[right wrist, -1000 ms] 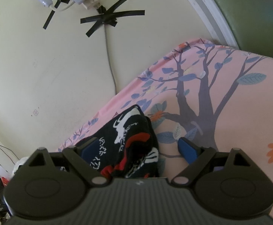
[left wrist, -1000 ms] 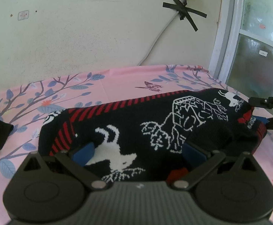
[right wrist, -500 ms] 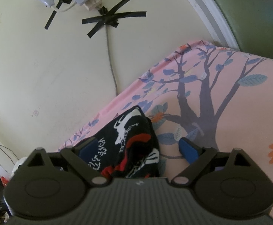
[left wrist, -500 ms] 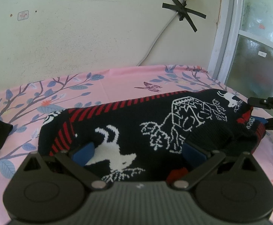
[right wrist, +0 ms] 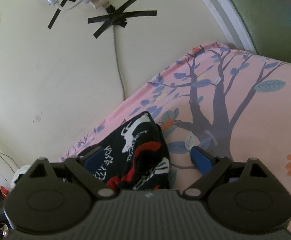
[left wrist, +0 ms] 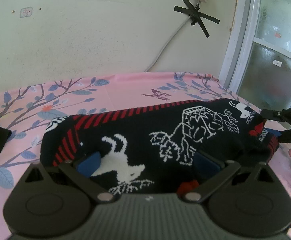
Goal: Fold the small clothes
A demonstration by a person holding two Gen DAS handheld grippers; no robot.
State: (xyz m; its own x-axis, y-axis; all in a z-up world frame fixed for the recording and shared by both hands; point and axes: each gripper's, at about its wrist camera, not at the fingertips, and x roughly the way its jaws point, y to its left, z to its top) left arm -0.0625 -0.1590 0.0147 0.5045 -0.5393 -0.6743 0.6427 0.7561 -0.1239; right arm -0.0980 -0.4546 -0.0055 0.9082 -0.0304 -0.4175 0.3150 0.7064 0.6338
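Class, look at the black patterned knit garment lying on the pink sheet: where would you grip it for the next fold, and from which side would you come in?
Probably the near edge of the black knit garment, coming in low from the near side. It lies flat and wide, with its red-striped hem farthest away. The left gripper and right gripper stand open around that edge, at opposite ends.

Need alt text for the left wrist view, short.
The left gripper sits open over a black knit garment with white animal figures and red stripes, spread on a pink floral sheet. The right gripper meets the garment's far right end; cream wall behind.
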